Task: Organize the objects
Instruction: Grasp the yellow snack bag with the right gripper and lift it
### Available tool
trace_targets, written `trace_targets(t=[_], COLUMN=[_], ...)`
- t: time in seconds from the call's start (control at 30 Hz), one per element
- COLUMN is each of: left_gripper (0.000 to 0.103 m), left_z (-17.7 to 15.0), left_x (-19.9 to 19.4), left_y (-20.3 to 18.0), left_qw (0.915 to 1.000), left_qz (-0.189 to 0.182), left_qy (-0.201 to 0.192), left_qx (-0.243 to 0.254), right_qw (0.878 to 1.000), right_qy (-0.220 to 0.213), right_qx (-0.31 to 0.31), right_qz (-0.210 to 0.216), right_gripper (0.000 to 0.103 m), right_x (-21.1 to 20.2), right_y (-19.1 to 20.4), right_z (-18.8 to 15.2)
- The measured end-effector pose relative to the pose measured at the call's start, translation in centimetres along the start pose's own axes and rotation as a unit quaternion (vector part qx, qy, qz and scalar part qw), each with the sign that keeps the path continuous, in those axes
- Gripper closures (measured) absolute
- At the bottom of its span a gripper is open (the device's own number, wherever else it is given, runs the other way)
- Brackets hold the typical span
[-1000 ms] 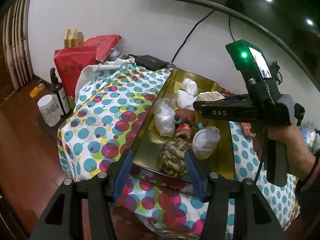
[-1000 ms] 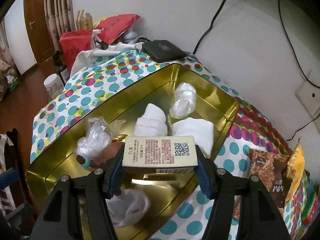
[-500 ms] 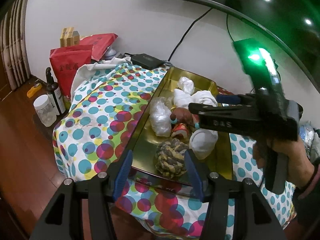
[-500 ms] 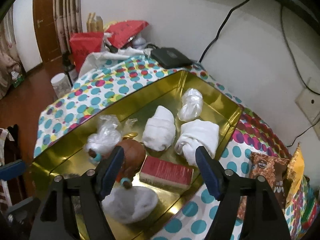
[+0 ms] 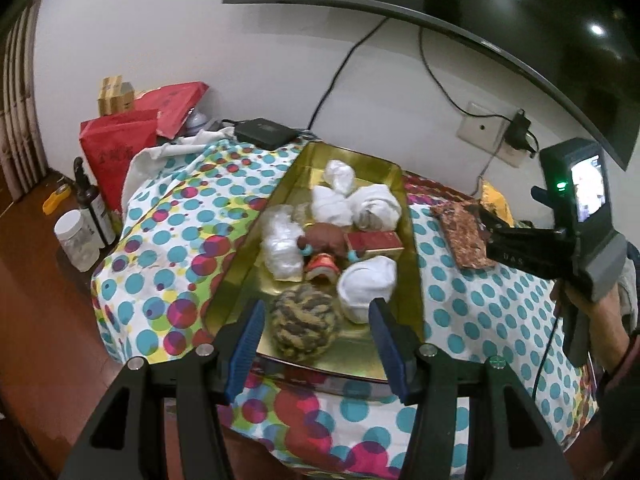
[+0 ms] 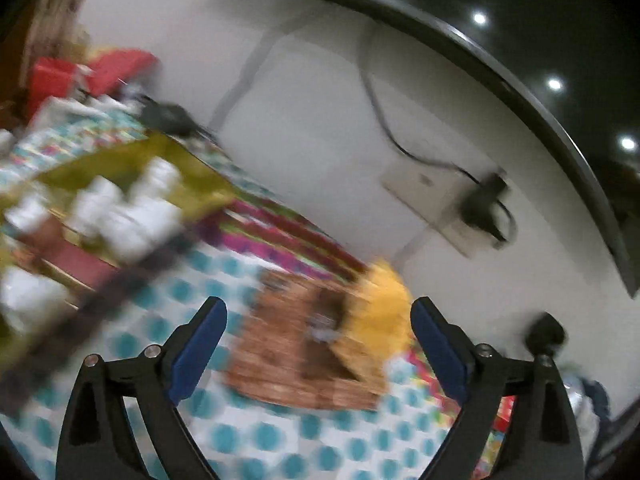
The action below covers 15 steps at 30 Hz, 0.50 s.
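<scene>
While the gold tray (image 5: 408, 264) already holds the red box (image 5: 374, 240) near its right wall, the right hand-held gripper (image 6: 318, 344) has just been opening its jaws and now stands wide apart with nothing between the pads, aimed at the brown snack packet (image 6: 296, 356) on the polka-dot bench (image 5: 480, 304). That view is badly smeared, so fine detail is lost. The packet lies flat toward the bench's far right corner, well apart from the tray, with a yellow packet (image 6: 380, 312) overlapping its far end.

My guess is that this brown packet is the next thing to tidy. It looks like a light, flat foil pouch: crinkly, slippery, easily crushed, with little thickness for the pads to bite. Taking it by a long edge or a sealed end, with one pad slid beneath, seems safest; a squeeze on the middle would probably buckle it or crush whatever is inside.

The left hand-held gripper (image 5: 316, 336) hangs partly open and empty over the tray's near end, framing the rope ball (image 5: 306, 326) and a white bundle (image 5: 366, 286) without touching either.
</scene>
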<state>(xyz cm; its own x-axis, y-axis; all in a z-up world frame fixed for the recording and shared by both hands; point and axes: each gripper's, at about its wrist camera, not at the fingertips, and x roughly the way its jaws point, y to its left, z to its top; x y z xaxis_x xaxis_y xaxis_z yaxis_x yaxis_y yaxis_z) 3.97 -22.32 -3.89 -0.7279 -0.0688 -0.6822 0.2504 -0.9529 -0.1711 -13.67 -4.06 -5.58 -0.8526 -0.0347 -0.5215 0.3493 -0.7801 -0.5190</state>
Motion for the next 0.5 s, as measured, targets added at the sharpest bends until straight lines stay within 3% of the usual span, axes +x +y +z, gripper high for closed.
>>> trace_targets(t=[0.13, 0.3, 0.5], left_gripper=[0.048, 0.048, 0.048], left_z=[0.0, -0.3, -0.5], left_x=[0.0, 0.5, 1.0], left_y=[-1.5, -3.3, -5.3], left_qw=[0.9997, 0.9986, 0.9966], left_qz=[-0.014, -0.020, -0.034], left_qy=[0.002, 0.009, 0.014], left_qx=[0.021, 0.048, 0.073], right_qw=[0.997, 0.988, 0.981], right_qy=[0.045, 0.068, 0.095], right_qx=[0.062, 0.139, 0.169], right_qz=[0.003, 0.018, 0.029], right_gripper=[0.011, 0.011, 0.010], right_x=[2.7, 5.1, 7.5], right_y=[-3.5, -6.6, -7.5], right_z=[-1.4, -2.0, -1.4])
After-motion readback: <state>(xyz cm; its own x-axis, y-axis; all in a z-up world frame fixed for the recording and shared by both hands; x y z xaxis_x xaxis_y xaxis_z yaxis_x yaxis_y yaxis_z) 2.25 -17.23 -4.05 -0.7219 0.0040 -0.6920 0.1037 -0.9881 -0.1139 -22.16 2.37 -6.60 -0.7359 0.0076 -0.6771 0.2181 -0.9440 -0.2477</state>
